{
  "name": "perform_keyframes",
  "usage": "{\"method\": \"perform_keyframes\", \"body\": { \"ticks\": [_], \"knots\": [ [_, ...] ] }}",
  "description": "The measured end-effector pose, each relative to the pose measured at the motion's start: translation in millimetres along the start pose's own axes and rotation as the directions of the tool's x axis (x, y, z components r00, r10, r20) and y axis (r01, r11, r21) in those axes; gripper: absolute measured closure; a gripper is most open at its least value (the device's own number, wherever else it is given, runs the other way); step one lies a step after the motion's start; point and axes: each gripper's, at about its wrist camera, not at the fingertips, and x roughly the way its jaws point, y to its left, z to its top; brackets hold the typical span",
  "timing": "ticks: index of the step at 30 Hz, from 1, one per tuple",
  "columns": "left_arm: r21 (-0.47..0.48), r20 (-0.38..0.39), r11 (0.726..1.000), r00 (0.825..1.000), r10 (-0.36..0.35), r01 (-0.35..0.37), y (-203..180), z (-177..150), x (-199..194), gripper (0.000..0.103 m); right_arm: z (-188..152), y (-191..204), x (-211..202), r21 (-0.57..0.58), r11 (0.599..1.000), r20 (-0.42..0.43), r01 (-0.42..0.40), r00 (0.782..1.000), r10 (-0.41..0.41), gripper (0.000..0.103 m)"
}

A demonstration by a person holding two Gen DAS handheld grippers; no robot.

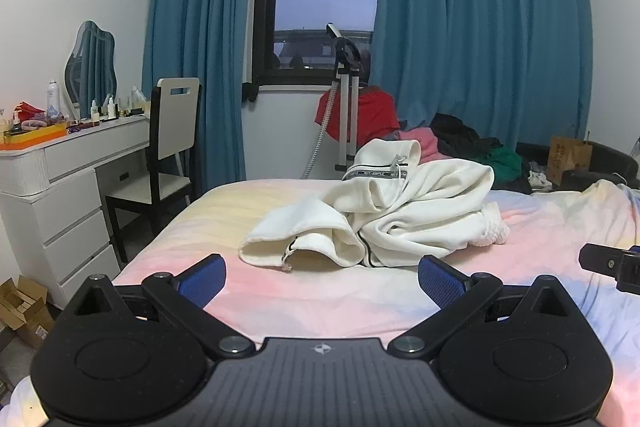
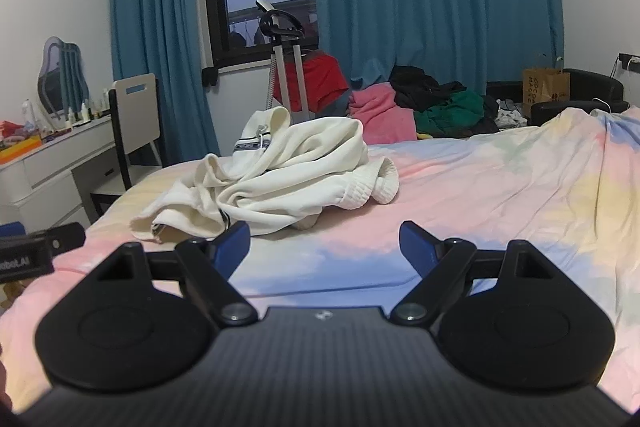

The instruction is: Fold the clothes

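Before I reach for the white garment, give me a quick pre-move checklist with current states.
1. Left tongs open and empty: ok.
2. Right tongs open and empty: ok.
3. White garment lying on the bed, unheld: ok.
4. Garment spread flat for folding: not ok, it is crumpled in a heap.
5. Bare bedding between tongs and garment: ok.
6. Which part is sleeve, hem or collar: cannot tell.
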Motion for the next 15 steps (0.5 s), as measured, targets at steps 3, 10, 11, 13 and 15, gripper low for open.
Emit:
{"method": "perform_keyframes", "body": {
  "ticks": [3,10,11,13,15],
  "knots": [
    [0.007,-0.012,1.000,1.000,0.003,-0.003,-1,0,1,0.000,-2,0,0,-0.004,1.000,0.004,0.004,1.000,-0.004,0.020],
    [-0.032,-0.031,0.999,1.000,-0.001,0.000,11,-1,1,0.000,3,4,-3,-0.005,1.000,0.003,0.003,1.000,-0.003,0.020],
    [-0.028,-0.031,1.000,0.999,0.010,-0.011,8,-3,1,0.000,2,4,-2,-0.007,1.000,0.003,0.002,1.000,-0.002,0.020],
    [-0.020,-0.029,1.000,0.999,0.024,-0.024,5,-5,2,0.000,1,5,-2,-0.011,1.000,0.004,0.001,1.000,-0.001,0.020],
    [-0.017,-0.027,1.000,0.999,0.020,-0.020,5,-6,2,0.000,-1,5,-2,-0.015,1.000,0.005,-0.001,1.000,0.001,0.020]
  ]
}}
